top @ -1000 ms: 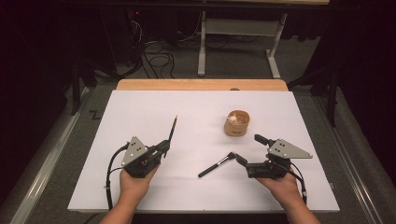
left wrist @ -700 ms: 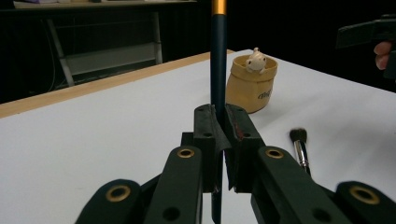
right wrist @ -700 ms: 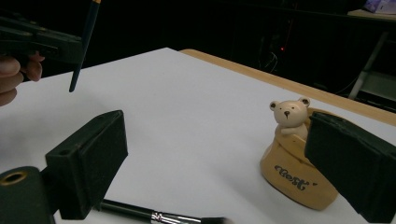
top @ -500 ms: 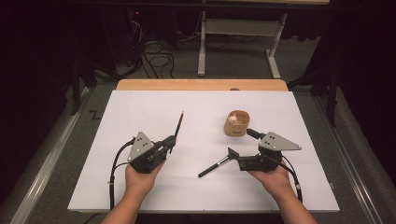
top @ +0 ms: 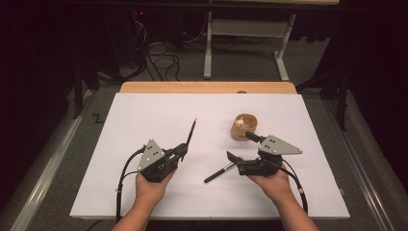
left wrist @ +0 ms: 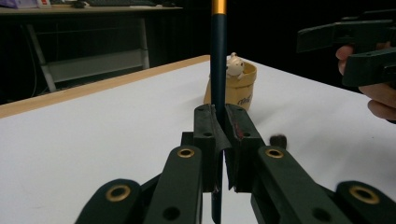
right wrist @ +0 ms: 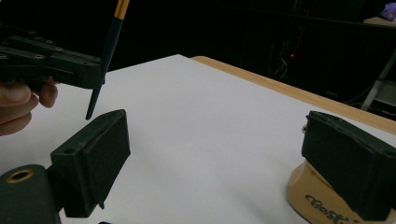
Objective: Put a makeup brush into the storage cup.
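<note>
My left gripper (top: pixel 183 148) is shut on a thin dark brush (top: pixel 191 132) with a gold ferrule; it points away and slightly right above the white table (top: pixel 139 115). In the left gripper view the brush (left wrist: pixel 218 56) rises from between the closed jaws. My right gripper (top: pixel 240 147) stands open, one jaw over the end of a black pen (top: pixel 216 175) lying on the table, the other near a small yellow cup (top: pixel 245 127) holding a little figure. Nothing is between the right gripper's (right wrist: pixel 219 163) pads (right wrist: pixel 93 158). The cup (right wrist: pixel 317 198) sits just behind its right jaw.
A wooden strip (top: pixel 207 87) runs along the table's far edge. Beyond it are a dark floor, cables and a metal frame (top: pixel 240 29). The left gripper (right wrist: pixel 51 60) with its brush (right wrist: pixel 107 56) is at the upper left of the right gripper view.
My right gripper has moved left toward the table's middle, over the pen's end. The left gripper and its brush have drifted slightly right. The pen and the cup lie as before.
</note>
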The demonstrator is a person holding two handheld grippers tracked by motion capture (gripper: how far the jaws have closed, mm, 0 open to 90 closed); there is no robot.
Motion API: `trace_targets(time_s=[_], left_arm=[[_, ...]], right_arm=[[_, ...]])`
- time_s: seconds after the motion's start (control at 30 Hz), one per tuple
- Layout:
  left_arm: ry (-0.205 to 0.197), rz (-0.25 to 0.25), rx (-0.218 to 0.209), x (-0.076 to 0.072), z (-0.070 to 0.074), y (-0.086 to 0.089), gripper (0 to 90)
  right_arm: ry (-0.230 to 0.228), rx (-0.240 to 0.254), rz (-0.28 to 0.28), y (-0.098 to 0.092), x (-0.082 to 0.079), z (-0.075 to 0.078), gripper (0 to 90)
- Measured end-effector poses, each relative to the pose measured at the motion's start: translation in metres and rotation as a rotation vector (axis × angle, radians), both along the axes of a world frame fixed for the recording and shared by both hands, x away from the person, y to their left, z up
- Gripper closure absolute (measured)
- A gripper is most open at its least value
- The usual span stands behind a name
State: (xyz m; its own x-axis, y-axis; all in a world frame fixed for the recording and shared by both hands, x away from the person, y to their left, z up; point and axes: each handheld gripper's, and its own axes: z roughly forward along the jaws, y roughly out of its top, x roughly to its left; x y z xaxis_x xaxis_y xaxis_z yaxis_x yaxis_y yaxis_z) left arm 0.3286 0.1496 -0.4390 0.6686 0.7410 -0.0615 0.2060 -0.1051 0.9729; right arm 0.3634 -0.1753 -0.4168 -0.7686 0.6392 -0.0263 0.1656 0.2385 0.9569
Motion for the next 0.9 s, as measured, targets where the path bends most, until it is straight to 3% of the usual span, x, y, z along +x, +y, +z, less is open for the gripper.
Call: trace_targets(time_s=[0.27,0.47,0.9], left_arm=[[0.006,-0.035,-0.002,-0.007,-0.005,-0.008,84.2],[0.006,-0.066,-0.017,-0.013,-0.005,-0.015,84.1],[0.014,-0.123,0.003,-0.024,-0.013,-0.034,84.1]], right_arm=[[-0.01,-0.002,0.009,0.007,-0.005,-0.003,11.4],[0.008,0.026,0.021,0.007,-0.011,-0.006,14.6],[0.043,0.079,0.073,0.012,-0.021,-0.005,19.8]])
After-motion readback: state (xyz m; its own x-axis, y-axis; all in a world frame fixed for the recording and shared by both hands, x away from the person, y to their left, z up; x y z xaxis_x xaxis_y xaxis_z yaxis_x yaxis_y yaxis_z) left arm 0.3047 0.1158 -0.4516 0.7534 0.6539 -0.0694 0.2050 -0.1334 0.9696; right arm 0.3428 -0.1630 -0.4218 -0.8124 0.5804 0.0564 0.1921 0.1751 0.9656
